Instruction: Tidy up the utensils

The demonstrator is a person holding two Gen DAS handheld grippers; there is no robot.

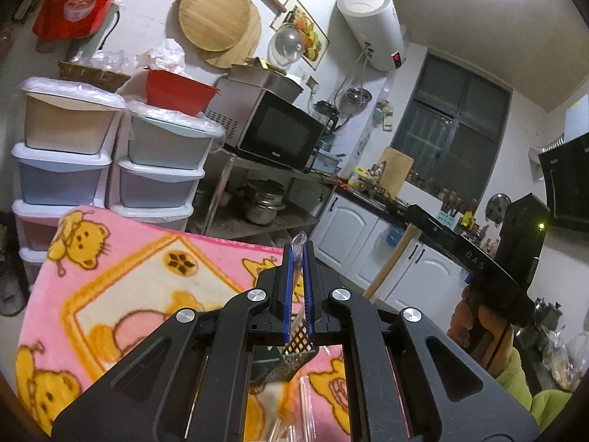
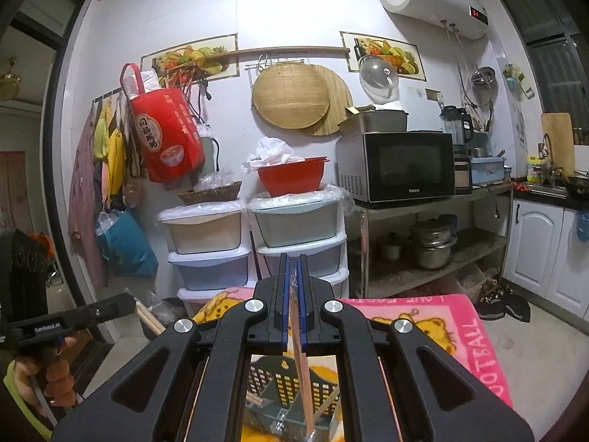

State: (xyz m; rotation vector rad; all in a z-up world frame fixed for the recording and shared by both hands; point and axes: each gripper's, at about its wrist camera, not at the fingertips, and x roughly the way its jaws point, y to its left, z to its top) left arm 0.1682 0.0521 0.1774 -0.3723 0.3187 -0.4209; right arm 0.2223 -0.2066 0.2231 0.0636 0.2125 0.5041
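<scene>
My left gripper (image 1: 298, 248) is shut on a utensil in a clear plastic wrapper (image 1: 299, 240), whose tip sticks up past the fingertips. Below it a dark perforated utensil holder (image 1: 297, 359) sits on the pink bear-print blanket (image 1: 121, 287). My right gripper (image 2: 293, 259) is shut on a pair of wrapped wooden chopsticks (image 2: 301, 361) that run down into the green perforated utensil holder (image 2: 283, 386), which holds more chopsticks (image 2: 254, 399). The right gripper also shows in the left wrist view (image 1: 475, 258), holding wooden sticks (image 1: 392, 263).
Stacked plastic drawers (image 2: 206, 243) with a red basin (image 2: 291, 178) stand behind the blanket. A microwave (image 2: 401, 164) sits on a metal rack with pots (image 2: 432, 245). White cabinets (image 2: 541, 246) and a counter run along the right. Bags hang on the wall at left.
</scene>
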